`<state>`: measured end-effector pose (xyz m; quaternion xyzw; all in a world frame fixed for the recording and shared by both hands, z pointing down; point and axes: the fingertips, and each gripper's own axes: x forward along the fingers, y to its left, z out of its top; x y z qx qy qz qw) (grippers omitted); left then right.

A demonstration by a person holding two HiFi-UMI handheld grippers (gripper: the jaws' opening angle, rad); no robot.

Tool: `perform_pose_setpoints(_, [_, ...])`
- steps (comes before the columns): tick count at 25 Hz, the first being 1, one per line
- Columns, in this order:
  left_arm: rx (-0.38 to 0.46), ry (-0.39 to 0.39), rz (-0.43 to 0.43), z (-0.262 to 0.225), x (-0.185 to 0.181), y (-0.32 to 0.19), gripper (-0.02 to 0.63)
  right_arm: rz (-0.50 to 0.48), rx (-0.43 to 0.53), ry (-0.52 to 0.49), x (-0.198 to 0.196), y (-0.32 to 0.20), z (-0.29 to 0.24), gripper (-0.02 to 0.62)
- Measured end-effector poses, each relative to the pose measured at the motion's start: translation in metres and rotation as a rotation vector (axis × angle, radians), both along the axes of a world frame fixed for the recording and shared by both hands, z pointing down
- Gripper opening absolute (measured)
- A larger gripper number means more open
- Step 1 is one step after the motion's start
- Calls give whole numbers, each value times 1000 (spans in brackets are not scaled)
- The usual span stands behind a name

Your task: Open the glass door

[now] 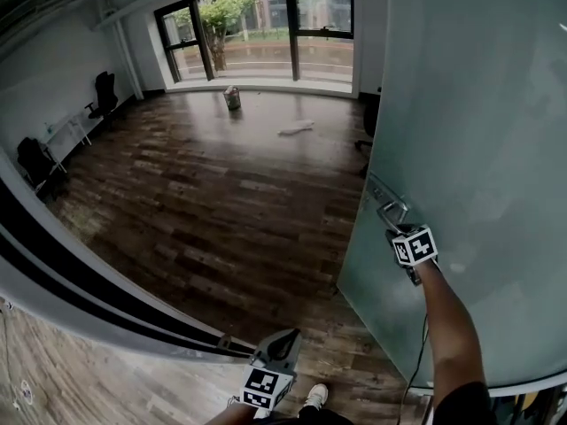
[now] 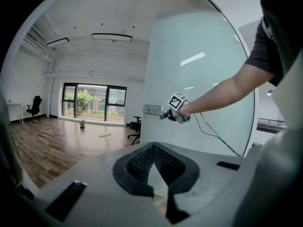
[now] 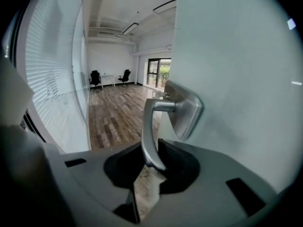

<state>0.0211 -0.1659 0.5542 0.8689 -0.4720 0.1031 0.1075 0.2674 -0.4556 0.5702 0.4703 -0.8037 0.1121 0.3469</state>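
The frosted glass door (image 1: 478,149) stands swung into the room at the right. Its metal lever handle (image 1: 390,209) is at the door's near edge. My right gripper (image 1: 396,228) is at that handle. In the right gripper view the lever (image 3: 149,136) hangs from its plate (image 3: 187,112), and its end lies between the jaws of the right gripper (image 3: 150,163), which stand a little apart. My left gripper (image 1: 285,336) is low near my feet, away from the door, and looks shut and empty (image 2: 152,148). It looks toward the door (image 2: 199,79) and the right gripper (image 2: 165,116).
A wood floor (image 1: 221,202) runs to big windows (image 1: 266,29). A tin (image 1: 232,97) and a white scrap (image 1: 297,128) lie near them. Black chairs (image 1: 104,96) stand at the left wall, another (image 1: 368,127) behind the door. A curved glass wall with a black base (image 1: 89,273) lies at my left.
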Motion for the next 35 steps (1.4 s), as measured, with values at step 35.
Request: perform_pose_setpoints(35, [-8,-24,-18,8,42,-31,3,416,422,-170,187,41,-59,140])
